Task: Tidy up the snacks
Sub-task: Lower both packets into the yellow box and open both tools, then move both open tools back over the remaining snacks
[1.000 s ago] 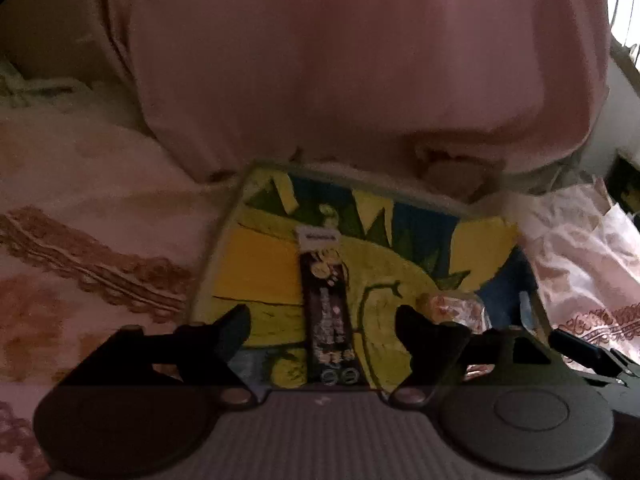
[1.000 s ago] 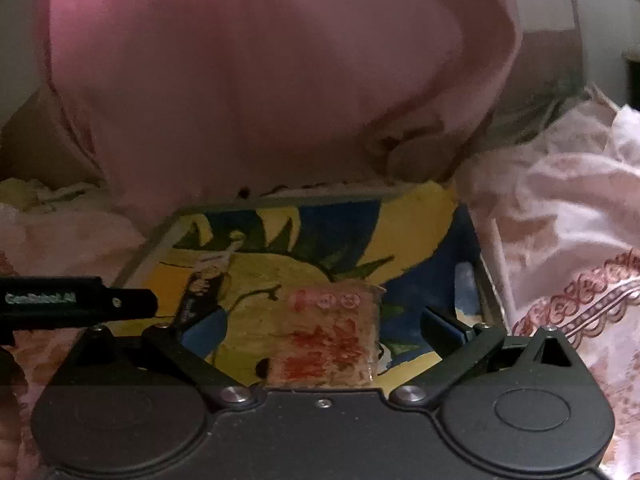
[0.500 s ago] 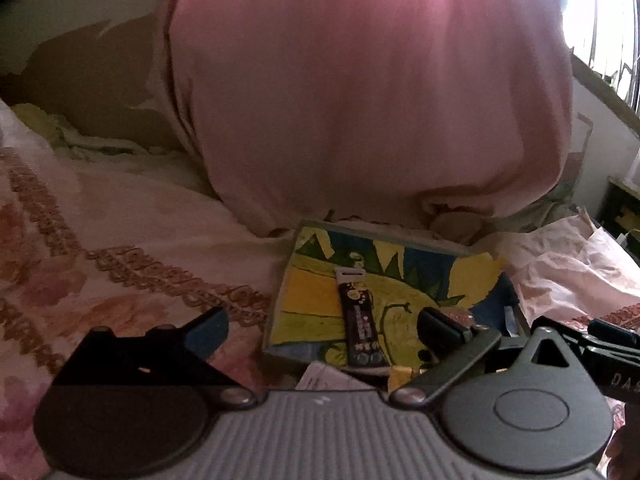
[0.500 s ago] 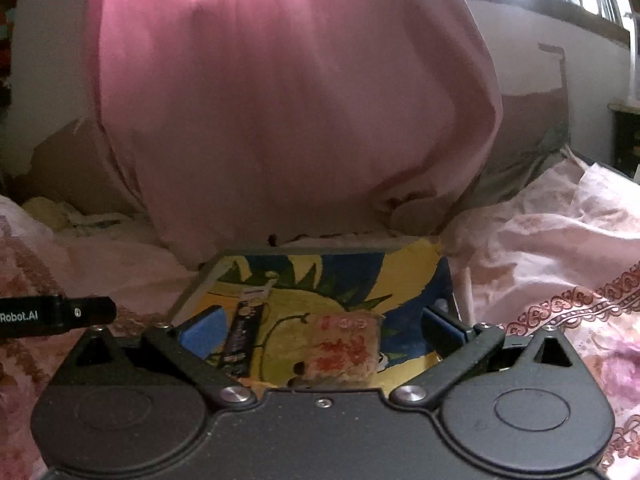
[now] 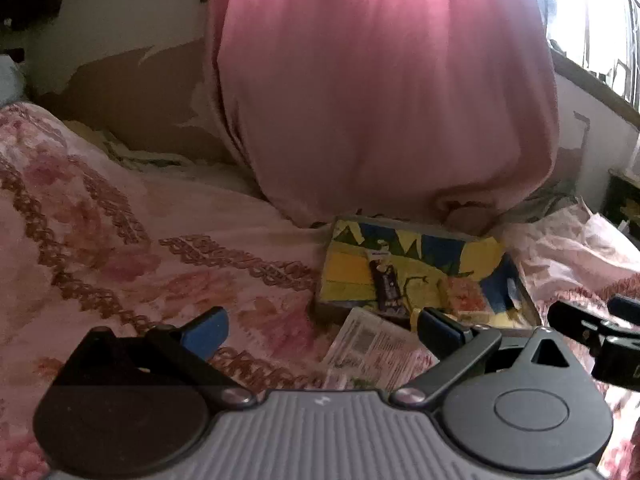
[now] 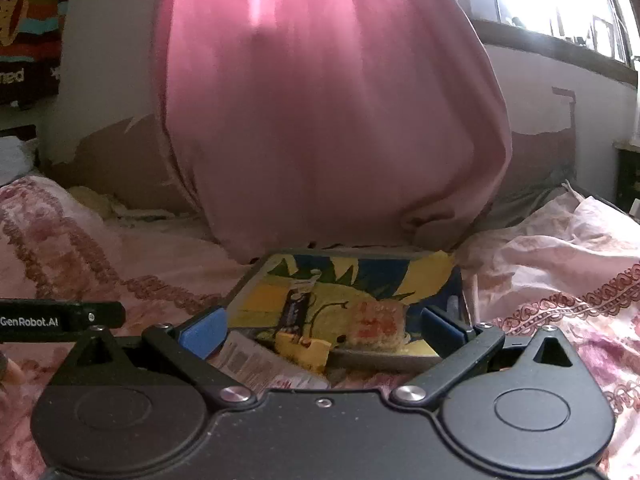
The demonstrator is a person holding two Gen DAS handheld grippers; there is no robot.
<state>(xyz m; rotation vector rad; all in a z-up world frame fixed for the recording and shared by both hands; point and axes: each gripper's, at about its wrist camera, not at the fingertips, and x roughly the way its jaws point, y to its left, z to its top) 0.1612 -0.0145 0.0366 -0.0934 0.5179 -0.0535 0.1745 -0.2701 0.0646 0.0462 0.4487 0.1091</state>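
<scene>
A shallow tray with a yellow and blue cartoon print lies on the bed under the pink curtain. In it lie a dark snack bar and a clear packet of orange-red snacks. A white printed packet and a small yellow packet rest on the bedspread in front of the tray. My left gripper is open and holds nothing, left of and short of the tray. My right gripper is open too, above the loose packets.
A large pink curtain hangs behind the tray. The flowered pink bedspread spreads left and right, rumpled at the right. A bright window is at the upper right. The other gripper's body shows at each view's edge.
Both grippers have drawn back and up from the tray, leaving the dark bar and the orange packet lying in it. The left jaws widened. Loose packets in front of the tray came into view.
</scene>
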